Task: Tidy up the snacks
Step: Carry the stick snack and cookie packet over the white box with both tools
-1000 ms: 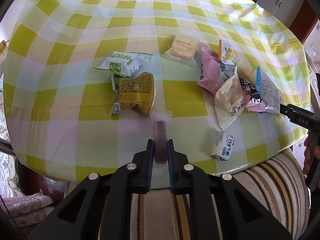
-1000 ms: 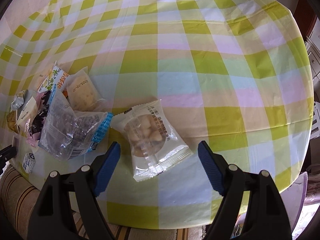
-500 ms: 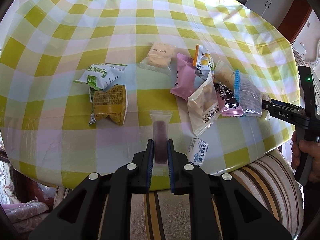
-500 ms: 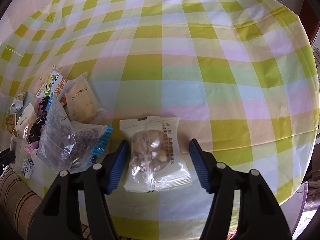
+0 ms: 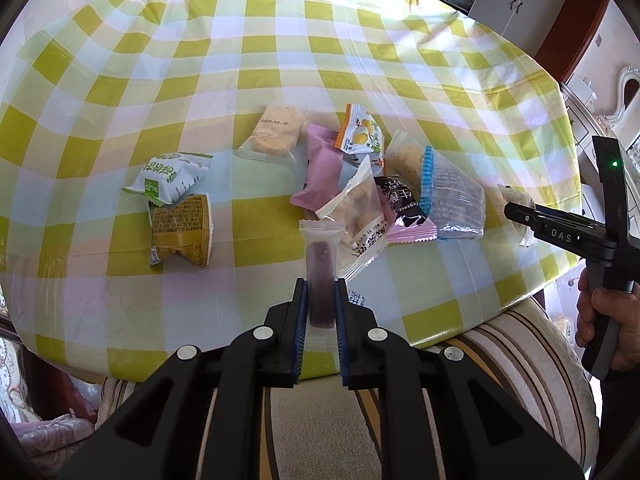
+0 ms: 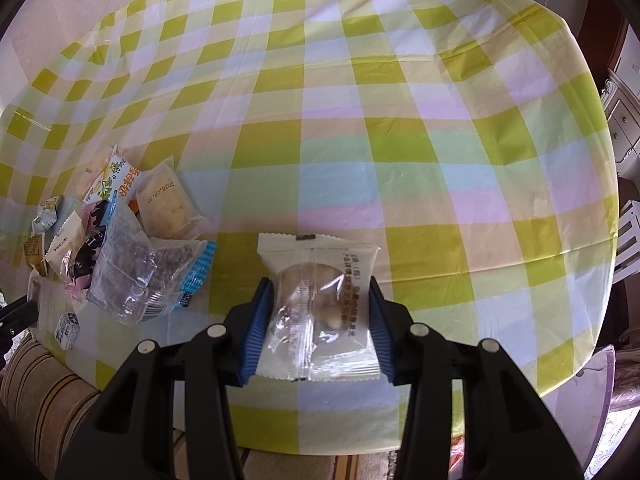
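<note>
My left gripper (image 5: pixel 321 285) is shut on a clear packet with a purple bar (image 5: pixel 320 256), held upright above the table's near edge. In front of it lies a pile of snack packets (image 5: pixel 360 196): pink, white, orange and a blue-edged clear one (image 5: pixel 456 200). My right gripper (image 6: pixel 320 285) has its jaws closing on a clear packet with a round pastry (image 6: pixel 316 304). Both blue pads (image 6: pixel 258 328) touch the packet's sides. This packet sits right of the pile (image 6: pixel 120 256).
A green-white packet (image 5: pixel 170 174) and a yellow waffle packet (image 5: pixel 182 230) lie left of the pile, a cracker packet (image 5: pixel 276 134) behind it. The checked tablecloth (image 5: pixel 280 40) stretches far back. A striped cushion (image 5: pixel 500 344) lies below the edge. A hand (image 5: pixel 600 312) grips the right tool.
The right jaws have come in from wide apart onto the pastry packet's sides. The left gripper has drifted right and up with the purple bar, toward the pile.
</note>
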Motion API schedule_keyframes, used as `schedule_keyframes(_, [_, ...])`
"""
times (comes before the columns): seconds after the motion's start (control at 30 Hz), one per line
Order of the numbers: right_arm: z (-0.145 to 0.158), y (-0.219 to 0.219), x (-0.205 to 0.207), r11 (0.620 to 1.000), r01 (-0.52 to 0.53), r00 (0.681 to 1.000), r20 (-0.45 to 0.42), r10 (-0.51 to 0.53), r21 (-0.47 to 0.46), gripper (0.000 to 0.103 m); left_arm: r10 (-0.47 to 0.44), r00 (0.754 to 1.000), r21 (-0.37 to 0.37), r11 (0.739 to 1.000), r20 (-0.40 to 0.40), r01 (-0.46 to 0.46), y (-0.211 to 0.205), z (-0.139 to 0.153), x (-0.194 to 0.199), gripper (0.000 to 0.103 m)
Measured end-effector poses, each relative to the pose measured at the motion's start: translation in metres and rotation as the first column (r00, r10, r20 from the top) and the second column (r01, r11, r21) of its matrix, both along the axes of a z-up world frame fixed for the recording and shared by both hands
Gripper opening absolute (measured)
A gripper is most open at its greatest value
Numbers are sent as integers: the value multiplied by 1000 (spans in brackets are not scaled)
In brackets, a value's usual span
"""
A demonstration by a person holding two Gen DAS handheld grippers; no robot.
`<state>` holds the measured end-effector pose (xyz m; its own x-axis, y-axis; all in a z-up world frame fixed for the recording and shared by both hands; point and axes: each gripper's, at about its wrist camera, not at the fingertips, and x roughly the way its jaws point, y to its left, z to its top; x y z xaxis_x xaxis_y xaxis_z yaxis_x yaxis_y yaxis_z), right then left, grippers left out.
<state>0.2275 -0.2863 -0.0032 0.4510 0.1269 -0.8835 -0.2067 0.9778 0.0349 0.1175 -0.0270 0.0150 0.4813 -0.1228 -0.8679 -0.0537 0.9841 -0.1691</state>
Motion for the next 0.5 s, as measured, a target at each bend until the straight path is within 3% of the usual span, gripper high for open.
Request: schedule_keyframes(0.5, [23,-79,-38,992,118,992,42,-120,37,46,-151,987,30,988,53,150,-70,29,12,13])
